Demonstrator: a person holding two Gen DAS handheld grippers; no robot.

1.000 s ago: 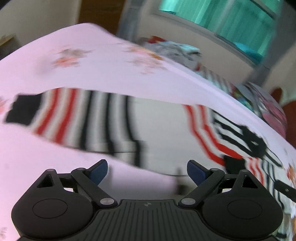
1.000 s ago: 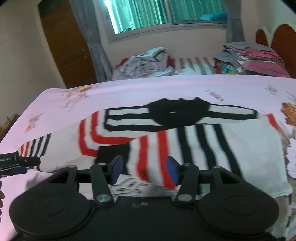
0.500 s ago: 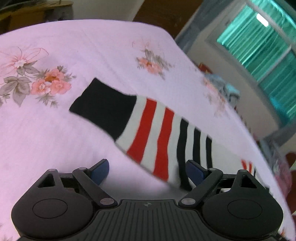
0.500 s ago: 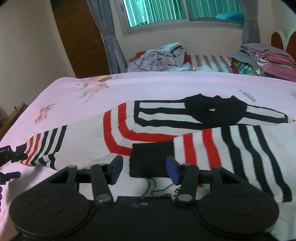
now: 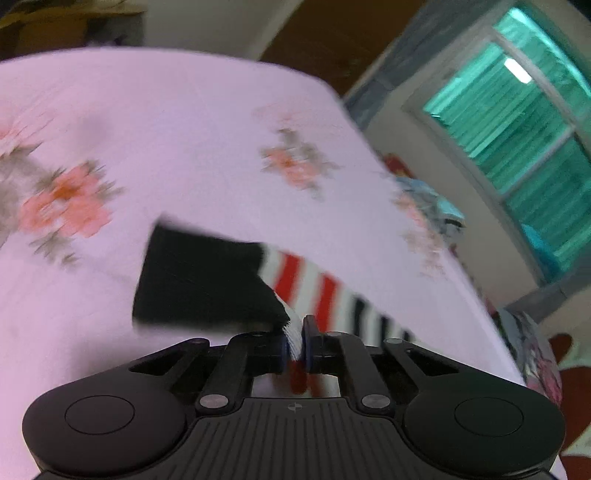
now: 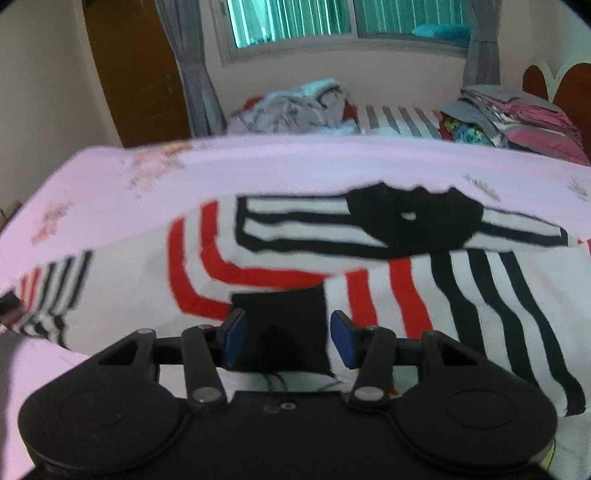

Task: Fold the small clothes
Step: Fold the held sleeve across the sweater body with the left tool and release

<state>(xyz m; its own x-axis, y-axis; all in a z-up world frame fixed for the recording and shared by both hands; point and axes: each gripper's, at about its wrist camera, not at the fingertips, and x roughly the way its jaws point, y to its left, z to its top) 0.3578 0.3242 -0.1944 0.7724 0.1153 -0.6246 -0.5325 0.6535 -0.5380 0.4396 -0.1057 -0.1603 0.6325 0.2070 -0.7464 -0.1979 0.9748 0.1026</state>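
Sweater (image 6: 369,266) flat on bed (image 5: 184,122), sleeves spread for folding. Left claw (image 5: 295,345) just snapped closed, pinching sleeve (image 5: 295,280) beside black cuff (image 5: 203,280), likely to carry it inward. Right claw (image 6: 287,338) half-open, straddling other cuff (image 6: 284,317), not yet gripping.

Dim room, teal window (image 6: 291,22) glow, motion blur, fisheye-bent edges

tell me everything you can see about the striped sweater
The sweater is a white knit with red and black stripes, a black collar and black cuffs. It lies spread on the pink floral sheet, one sleeve folded across its body. The left tool is shut on the outstretched sleeve near its cuff. The open right tool straddles the folded sleeve's cuff.
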